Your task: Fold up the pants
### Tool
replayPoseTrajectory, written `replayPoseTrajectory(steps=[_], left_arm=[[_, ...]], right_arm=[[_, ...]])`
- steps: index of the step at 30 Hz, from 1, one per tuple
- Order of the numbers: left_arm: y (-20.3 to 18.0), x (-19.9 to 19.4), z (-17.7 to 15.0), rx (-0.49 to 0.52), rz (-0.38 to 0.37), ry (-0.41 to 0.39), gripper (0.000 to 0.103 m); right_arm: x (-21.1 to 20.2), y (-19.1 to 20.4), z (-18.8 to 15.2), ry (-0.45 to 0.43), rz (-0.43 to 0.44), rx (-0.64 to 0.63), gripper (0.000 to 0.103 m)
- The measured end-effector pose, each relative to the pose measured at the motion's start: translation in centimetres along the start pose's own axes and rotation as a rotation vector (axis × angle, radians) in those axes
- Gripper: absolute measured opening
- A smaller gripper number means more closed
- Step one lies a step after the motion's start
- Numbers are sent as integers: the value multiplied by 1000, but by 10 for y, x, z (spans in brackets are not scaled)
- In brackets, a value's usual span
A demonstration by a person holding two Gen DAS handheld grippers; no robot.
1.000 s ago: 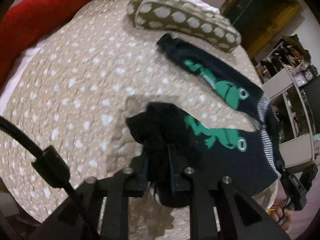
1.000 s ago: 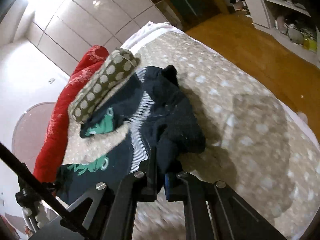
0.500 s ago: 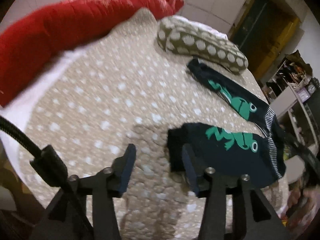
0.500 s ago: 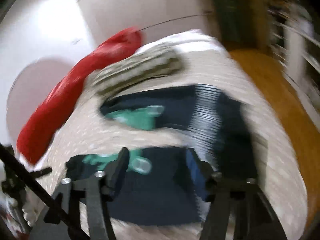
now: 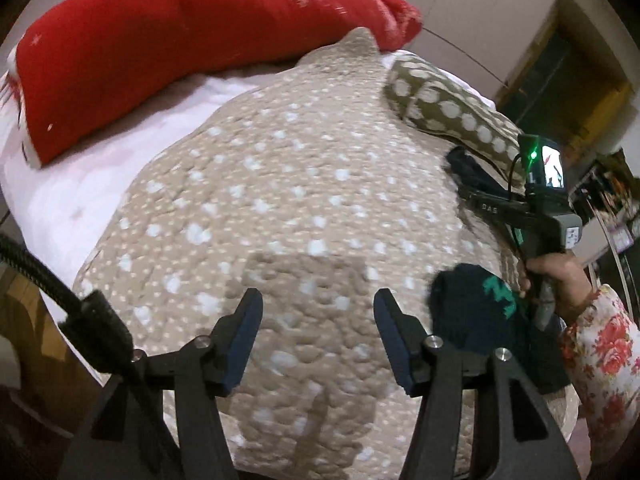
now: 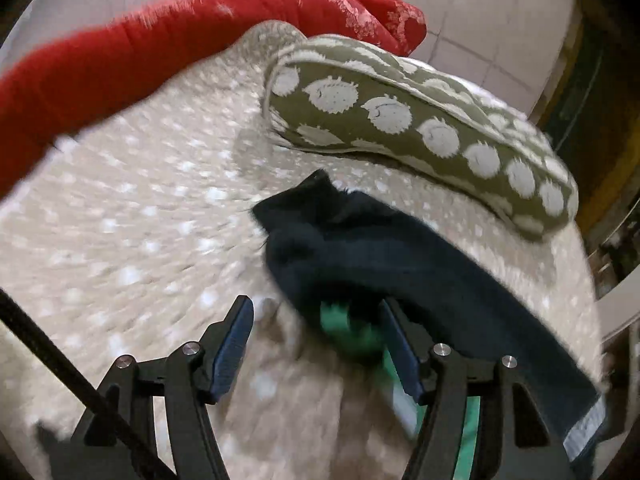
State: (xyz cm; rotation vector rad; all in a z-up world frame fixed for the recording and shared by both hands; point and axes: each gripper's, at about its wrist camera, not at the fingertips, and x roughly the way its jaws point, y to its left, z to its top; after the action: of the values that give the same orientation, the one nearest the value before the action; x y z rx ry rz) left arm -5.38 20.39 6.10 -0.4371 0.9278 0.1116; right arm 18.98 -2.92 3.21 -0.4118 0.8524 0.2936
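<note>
Both grippers are now seen spread wide and empty, the cloth pinched a second ago having been released. The left gripper [image 5: 318,312] is held over bare spotted quilt [image 5: 280,184], with the navy pants [image 5: 472,312] lying at its three o'clock. The right gripper [image 6: 316,324] is poised at a pant leg's edge, green frog print between its fingers. Open quilt is left toward nine o'clock; the olive pillow [image 6: 420,120] bounds one o'clock.
</note>
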Motion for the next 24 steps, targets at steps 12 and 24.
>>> replayPoseTrajectory(steps=[12, 24], left_arm=[[12, 11, 1, -61, -29, 22, 57], [-24, -15, -5, 2, -48, -5, 57]], right_arm=[[-29, 9, 0, -4, 170, 119, 5], [-63, 55, -45, -7, 399, 198, 49]])
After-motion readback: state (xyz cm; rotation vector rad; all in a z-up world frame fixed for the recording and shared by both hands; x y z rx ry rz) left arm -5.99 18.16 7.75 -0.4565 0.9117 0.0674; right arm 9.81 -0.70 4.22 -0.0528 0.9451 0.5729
